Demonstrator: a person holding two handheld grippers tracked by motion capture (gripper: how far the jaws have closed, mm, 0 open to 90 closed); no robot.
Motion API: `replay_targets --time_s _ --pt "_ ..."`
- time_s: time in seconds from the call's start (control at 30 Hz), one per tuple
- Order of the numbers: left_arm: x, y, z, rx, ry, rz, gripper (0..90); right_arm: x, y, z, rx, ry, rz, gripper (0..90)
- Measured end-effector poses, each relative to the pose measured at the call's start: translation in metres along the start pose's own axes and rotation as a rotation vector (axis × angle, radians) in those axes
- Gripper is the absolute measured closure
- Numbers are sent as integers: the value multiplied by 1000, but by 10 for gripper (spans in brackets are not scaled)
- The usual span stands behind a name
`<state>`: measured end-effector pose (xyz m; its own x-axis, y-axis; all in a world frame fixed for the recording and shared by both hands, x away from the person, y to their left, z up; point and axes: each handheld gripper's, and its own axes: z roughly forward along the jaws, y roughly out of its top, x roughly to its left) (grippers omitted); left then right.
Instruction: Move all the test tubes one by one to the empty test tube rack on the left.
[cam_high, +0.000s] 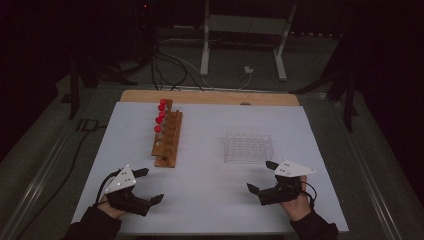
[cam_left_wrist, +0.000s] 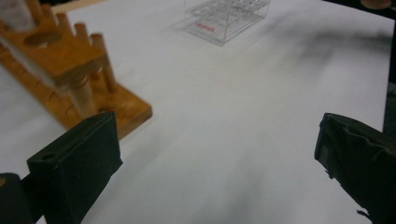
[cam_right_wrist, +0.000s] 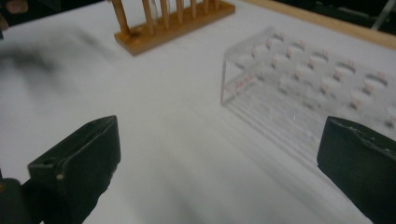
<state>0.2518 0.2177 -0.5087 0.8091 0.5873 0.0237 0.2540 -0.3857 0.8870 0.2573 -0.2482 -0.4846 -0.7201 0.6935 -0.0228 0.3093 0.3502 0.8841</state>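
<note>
With both my left hand-held gripper (cam_high: 148, 185) and right hand-held gripper (cam_high: 260, 176) spread wide and holding nothing, I judge nothing is moved yet: the red-capped tubes (cam_high: 160, 116) stand in the wooden rack (cam_high: 167, 142) (bench's left), the clear rack (cam_high: 248, 148) apparently unfilled.

**Around your work area**

You work on a white paper sheet (cam_high: 210, 200) that covers a light wooden tabletop (cam_high: 210, 96); a strip of the wood shows along the far edge. Beyond it, on the grey floor, a white metal stand (cam_high: 205, 45) rises, with black cables (cam_high: 165, 70) tangled to its left and a small white plug (cam_high: 248, 70) between its legs.
</note>
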Motion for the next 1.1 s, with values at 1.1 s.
replay_targets --time_s 1.1 --pt "8 -17 -16 6 94 -60 12 -26 -40 -17 96 -204 55 0"
